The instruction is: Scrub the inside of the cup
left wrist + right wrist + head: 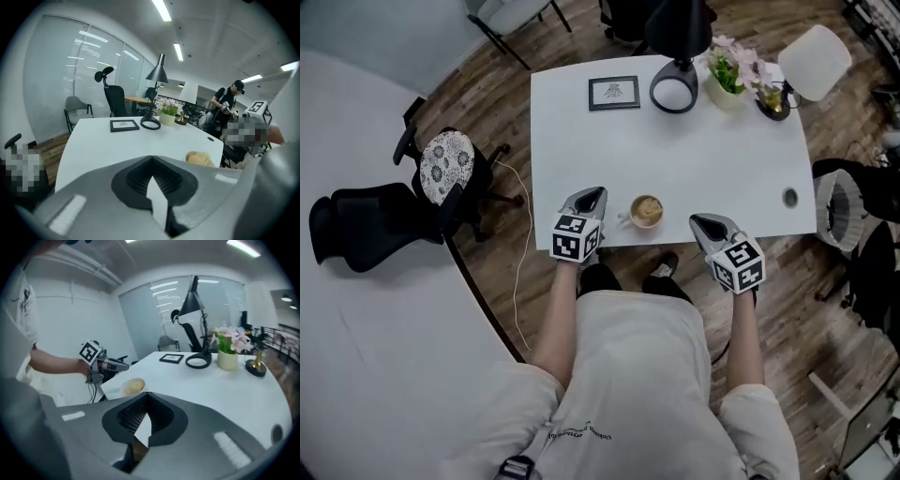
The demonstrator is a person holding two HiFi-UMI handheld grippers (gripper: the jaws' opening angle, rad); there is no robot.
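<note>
A small white cup (646, 212) with a beige sponge (647, 210) stuffed in it stands near the front edge of the white table (703, 159). My left gripper (592, 195) hovers just left of the cup, its jaws shut on nothing. To the cup's right my right gripper (704, 222) is likewise shut and empty. In the left gripper view only the sponge (200, 158) shows, over the right jaw of the left gripper (151, 158). The right gripper view has the cup (131, 386) past the right gripper (146, 393), with the left gripper (112, 364) beyond it.
At the table's far side are a framed picture (613, 92), a black lamp base (674, 94), a flower pot (729, 80) and a brass ornament (773, 98). A cable hole (789, 197) is at right. An office chair (441, 178) stands left. A person (229, 105) stands far off.
</note>
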